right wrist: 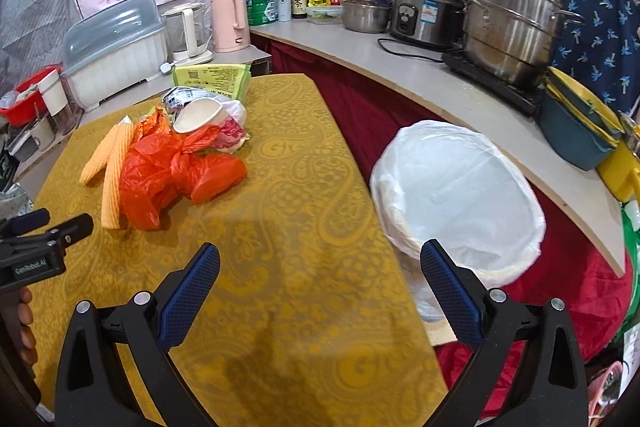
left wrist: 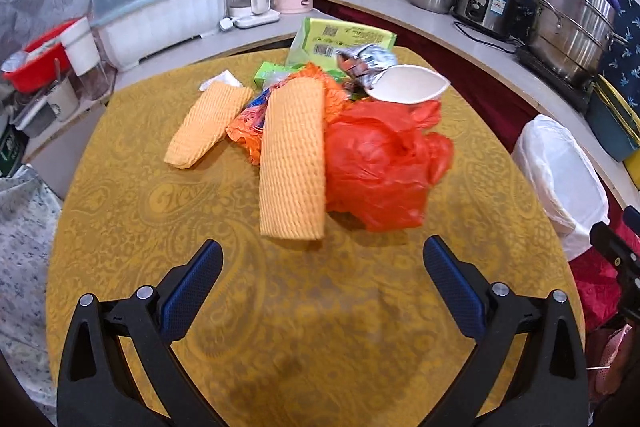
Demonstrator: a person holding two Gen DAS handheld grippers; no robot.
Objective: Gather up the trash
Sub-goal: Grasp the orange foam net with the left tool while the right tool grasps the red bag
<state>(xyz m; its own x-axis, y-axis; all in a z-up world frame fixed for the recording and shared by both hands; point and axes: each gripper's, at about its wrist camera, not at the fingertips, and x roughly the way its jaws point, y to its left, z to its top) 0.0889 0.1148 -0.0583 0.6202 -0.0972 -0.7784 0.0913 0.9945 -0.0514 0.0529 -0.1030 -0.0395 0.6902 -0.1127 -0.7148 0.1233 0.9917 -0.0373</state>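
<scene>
Both the left gripper [left wrist: 323, 259] and right gripper [right wrist: 320, 261] were wide open and empty above the yellow table [left wrist: 320, 327]. The trash pile [left wrist: 320, 123] sat mid-table, far of both; the lined bin [right wrist: 460, 187] stood right of the table. The red plastic bag [left wrist: 380, 163] looked light, soft and slippery, probably best pinched at a bunched fold; the foam sleeve [left wrist: 292, 159] looked squashy, gripped across its width.
</scene>
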